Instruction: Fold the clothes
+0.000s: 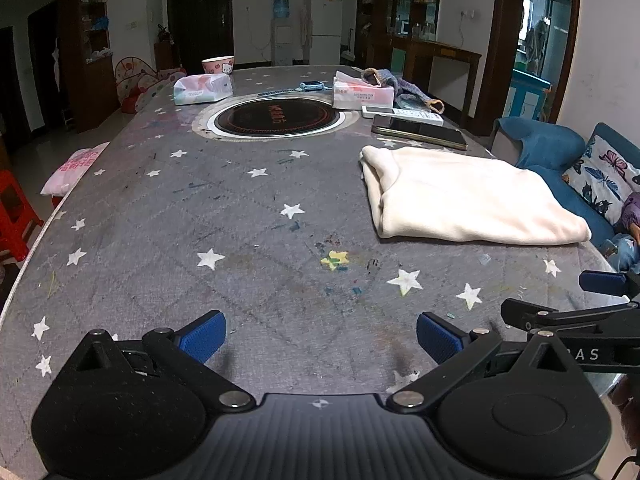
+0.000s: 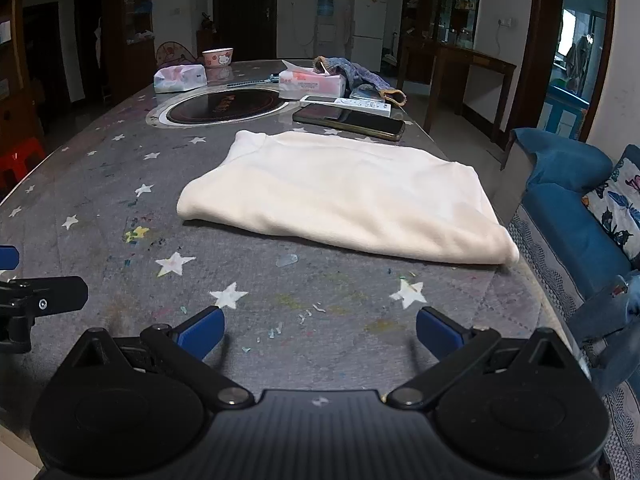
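Note:
A cream garment (image 1: 468, 196) lies folded into a flat rectangle on the right side of the grey star-patterned table (image 1: 248, 216). In the right wrist view the cream garment (image 2: 352, 196) sits straight ahead, its near edge well beyond the fingers. My left gripper (image 1: 321, 338) is open over bare tablecloth, left of and nearer than the garment, holding nothing. My right gripper (image 2: 320, 330) is open too, empty, low over the table's near edge. Each gripper shows at the edge of the other's view.
Beyond the garment lie a dark phone (image 2: 348, 120), a white remote (image 2: 346, 104), two tissue packs (image 1: 202, 88) (image 1: 362, 94), a round cooktop inset (image 1: 276, 118) and a pink bowl (image 1: 217, 65). A blue sofa (image 2: 572, 216) stands right of the table, a red stool (image 1: 14, 216) to the left.

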`<state>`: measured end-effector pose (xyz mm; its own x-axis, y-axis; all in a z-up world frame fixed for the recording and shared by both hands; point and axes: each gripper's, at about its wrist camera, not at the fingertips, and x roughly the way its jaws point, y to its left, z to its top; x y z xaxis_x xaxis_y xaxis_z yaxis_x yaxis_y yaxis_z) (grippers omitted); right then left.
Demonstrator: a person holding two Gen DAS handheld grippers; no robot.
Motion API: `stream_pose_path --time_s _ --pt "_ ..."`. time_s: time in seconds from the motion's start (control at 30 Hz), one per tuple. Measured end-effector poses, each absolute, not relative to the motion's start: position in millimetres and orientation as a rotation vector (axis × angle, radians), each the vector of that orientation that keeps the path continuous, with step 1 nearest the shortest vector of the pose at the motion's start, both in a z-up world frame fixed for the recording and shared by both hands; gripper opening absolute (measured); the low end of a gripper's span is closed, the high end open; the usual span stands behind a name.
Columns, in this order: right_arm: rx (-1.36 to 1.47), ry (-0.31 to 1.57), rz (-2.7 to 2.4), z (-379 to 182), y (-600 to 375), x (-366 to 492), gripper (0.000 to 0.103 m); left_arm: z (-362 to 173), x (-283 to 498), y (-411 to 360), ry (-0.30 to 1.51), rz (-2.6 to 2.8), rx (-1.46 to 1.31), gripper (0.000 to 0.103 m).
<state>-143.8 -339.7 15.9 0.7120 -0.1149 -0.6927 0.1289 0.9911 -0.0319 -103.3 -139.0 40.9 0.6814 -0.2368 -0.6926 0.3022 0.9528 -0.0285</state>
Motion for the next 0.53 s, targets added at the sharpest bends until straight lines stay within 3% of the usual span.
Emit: stream_pose_path --time_s 0.53 --pt "0.024 0.783 -0.147 10.5 -343.1 -137.8 0.103 41.8 -97.2 -140.6 0.760 -0.311 0.096 0.103"
